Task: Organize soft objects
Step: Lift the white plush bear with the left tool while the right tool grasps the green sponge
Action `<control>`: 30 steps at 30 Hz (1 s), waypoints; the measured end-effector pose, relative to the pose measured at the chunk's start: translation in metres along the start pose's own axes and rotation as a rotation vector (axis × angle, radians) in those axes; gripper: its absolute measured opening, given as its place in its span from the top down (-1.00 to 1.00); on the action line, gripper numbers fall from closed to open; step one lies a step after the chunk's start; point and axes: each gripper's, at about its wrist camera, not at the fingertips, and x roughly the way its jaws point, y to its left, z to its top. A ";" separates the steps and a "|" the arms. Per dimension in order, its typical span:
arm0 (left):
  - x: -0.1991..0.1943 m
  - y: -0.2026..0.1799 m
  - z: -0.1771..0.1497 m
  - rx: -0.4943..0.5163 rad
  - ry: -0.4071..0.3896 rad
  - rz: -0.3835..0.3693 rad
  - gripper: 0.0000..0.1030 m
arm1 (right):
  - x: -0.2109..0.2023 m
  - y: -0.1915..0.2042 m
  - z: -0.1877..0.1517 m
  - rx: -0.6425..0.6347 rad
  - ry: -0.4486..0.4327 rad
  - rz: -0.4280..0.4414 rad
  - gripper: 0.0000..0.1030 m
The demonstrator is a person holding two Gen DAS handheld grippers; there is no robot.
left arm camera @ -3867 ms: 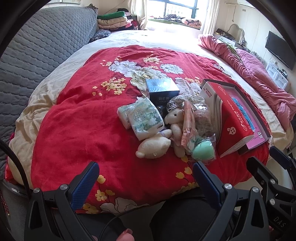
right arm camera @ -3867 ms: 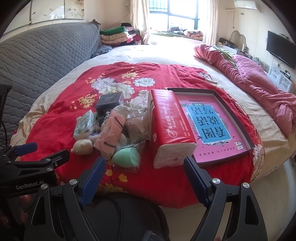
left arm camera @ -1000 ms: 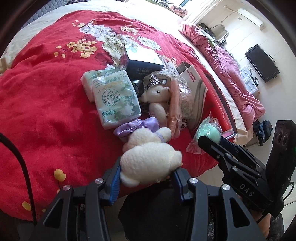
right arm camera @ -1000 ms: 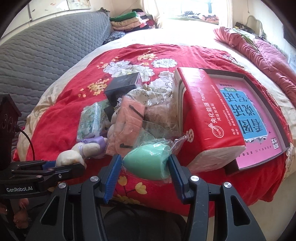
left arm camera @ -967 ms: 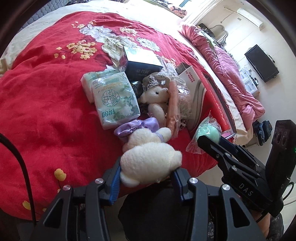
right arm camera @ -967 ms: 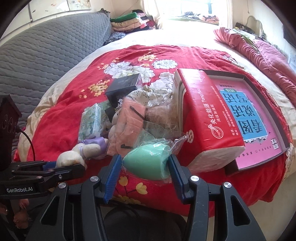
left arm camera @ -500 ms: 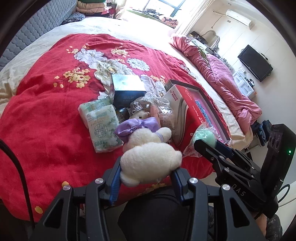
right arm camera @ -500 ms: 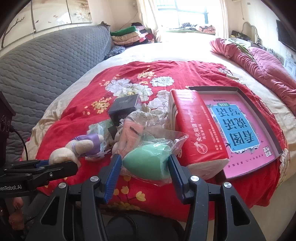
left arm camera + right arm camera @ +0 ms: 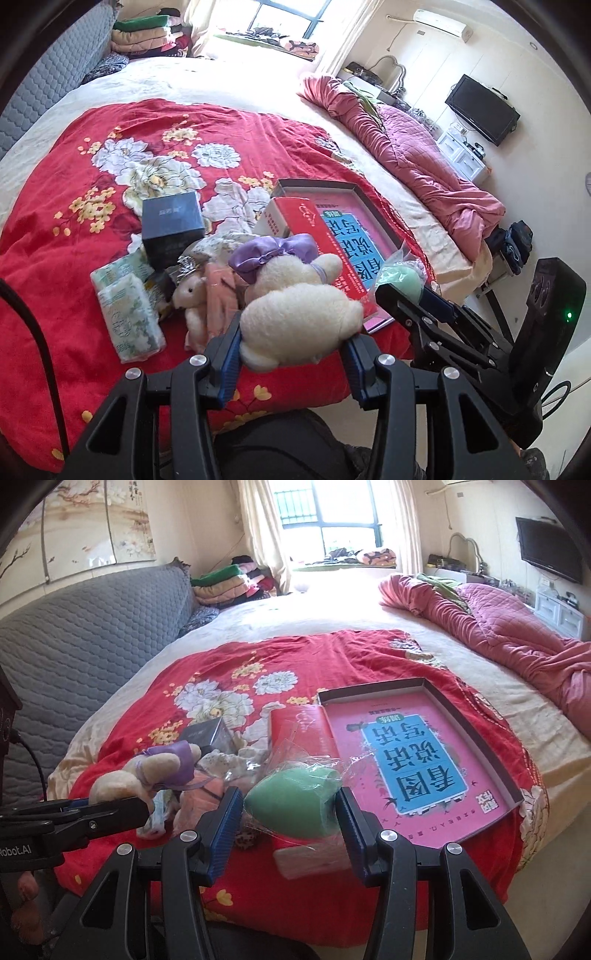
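- Above the near edge of the bed [image 9: 229,92], over the red flowered blanket [image 9: 66,236], a cream plush toy [image 9: 299,321] with a purple bow is clamped at its body by the left tongs [image 9: 291,354], clear of the blanket.
- At about three o'clock from it, a green sponge [image 9: 291,805] in a clear wrapper is gripped across its middle by the right tongs [image 9: 290,830], also in the air.
- Both pieces are judged light and squashy; the plush can be pinched anywhere on its body, while the crinkly wrapper may slide, so the sponge itself should be squeezed.
- On the blanket at eleven o'clock from the plush toy, tissue packs [image 9: 129,314], a small rabbit toy [image 9: 192,299] and a dark box [image 9: 171,225] are left; the red tissue brick [image 9: 299,221] and the flat pink box [image 9: 413,760] lie at one o'clock.
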 end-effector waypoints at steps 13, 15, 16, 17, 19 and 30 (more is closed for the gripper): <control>0.057 -0.080 0.028 0.125 0.040 -0.024 0.08 | -0.010 -0.089 0.001 0.103 -0.037 -0.151 -0.04; 0.067 -0.089 0.033 0.144 0.047 -0.021 0.08 | -0.010 -0.102 0.000 0.102 -0.033 -0.179 -0.04; 0.073 -0.095 0.035 0.156 0.053 -0.018 0.08 | -0.010 -0.108 -0.001 0.105 -0.031 -0.191 -0.04; 0.078 -0.099 0.037 0.162 0.060 -0.020 0.08 | -0.009 -0.113 -0.001 0.108 -0.027 -0.198 -0.04; 0.088 -0.109 0.041 0.175 0.073 -0.022 0.08 | -0.007 -0.125 -0.002 0.110 -0.019 -0.216 -0.04; 0.144 -0.141 0.049 0.250 0.169 0.000 0.08 | 0.014 -0.150 -0.001 0.052 0.003 -0.258 -0.04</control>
